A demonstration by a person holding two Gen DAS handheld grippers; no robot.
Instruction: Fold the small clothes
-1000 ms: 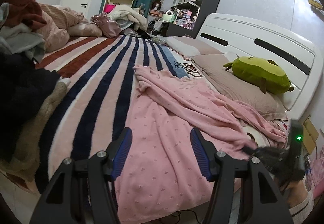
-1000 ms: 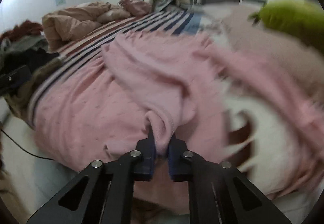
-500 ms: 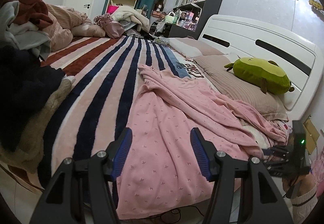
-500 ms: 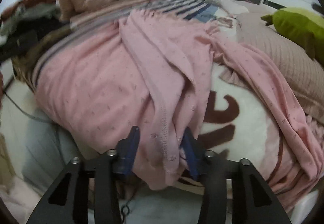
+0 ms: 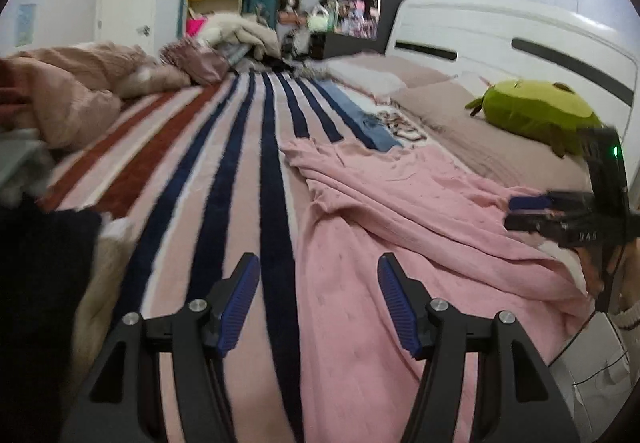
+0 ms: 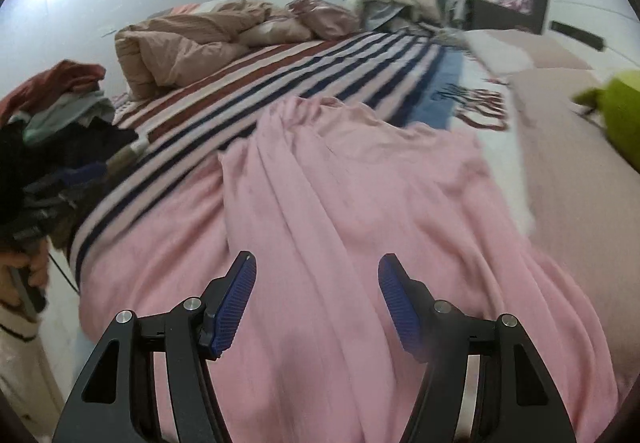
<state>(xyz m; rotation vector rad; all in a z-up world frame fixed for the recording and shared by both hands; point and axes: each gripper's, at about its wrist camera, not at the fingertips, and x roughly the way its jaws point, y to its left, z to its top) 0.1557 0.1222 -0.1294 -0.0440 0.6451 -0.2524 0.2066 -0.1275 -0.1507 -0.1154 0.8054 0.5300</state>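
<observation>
Left wrist view: the left tool (image 5: 319, 301) stands wide open and empty at the bottom centre of the frame, above the bed (image 5: 192, 171) where the striped blanket meets the pink garment (image 5: 400, 227). The garment lies spread but rumpled across the lower right of the frame, with long creases running toward the upper left. The right tool (image 5: 520, 211) shows at the right edge, side-on and blurred; from here its jaws look nearly together, though this view does not settle it. A green plush toy (image 5: 536, 115) rests on the pillow at the upper right.

Right wrist view: the right tool (image 6: 318, 301) is plainly open and holds nothing, low over the pink garment (image 6: 360, 211), which fills the centre and bottom of the frame in ridged folds. A clothes pile (image 6: 60, 115) sits at the left edge.

The step in hand looks like laying the garment out flat before any fold. The next move probably calls for each tool to take an edge or corner and draw the creases out.
</observation>
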